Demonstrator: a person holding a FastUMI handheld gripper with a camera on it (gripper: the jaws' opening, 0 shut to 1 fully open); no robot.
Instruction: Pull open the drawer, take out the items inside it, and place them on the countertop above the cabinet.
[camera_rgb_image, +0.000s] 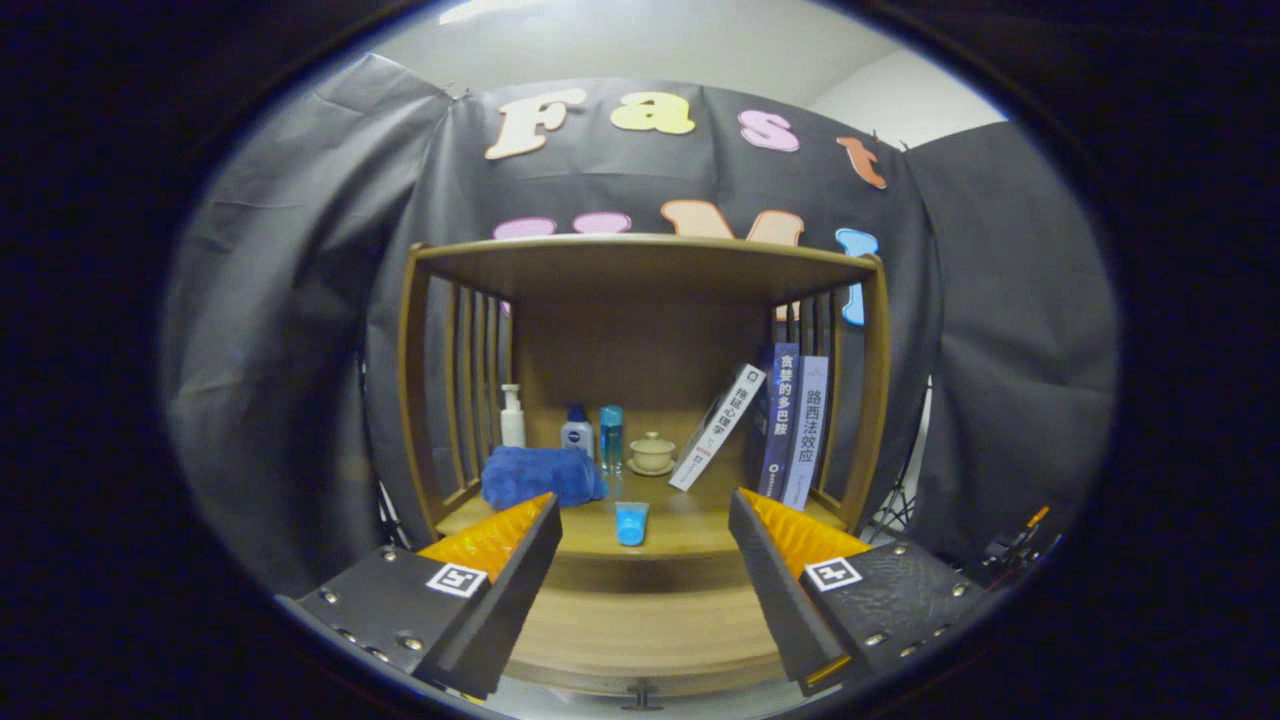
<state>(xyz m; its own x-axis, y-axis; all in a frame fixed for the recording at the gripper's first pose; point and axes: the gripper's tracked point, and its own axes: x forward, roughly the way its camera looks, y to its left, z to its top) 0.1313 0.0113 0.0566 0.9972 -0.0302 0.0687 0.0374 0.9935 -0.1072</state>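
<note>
The gripper (645, 525) hung with its fingers spread wide and nothing between them, facing a small wooden cabinet (405, 400) head-on. The move to come seemed to turn on one relation: the drawer front (640, 630) lay below and just ahead of the fingertips, squarely between the two fingers, with its long axis running side to side across the line of approach. At the bottom middle of the drawer front sat a small dark knob (640, 693), lower than the fingertips, so the gripper would probably have to drop and close in on it before pulling straight back.

The drawer front looked like a plain, pale wooden panel with a level grain, flush with the cabinet and apparently shut; what lay inside could not be seen.

Above the drawer front ran the countertop (690, 520), already crowded. Just above the drawer front's middle lay a small blue tube (631, 522). Up and to the left of it sat a folded blue towel (541, 475), with a white pump bottle (512, 416), a small white-and-blue bottle (577, 431) and a clear blue bottle (611, 437) behind. A lidded cup on a saucer (652, 452) stood farther back, and several books (790, 425) leaned to the right. Free room for new items seemed to lie near the countertop's front edge.
</note>
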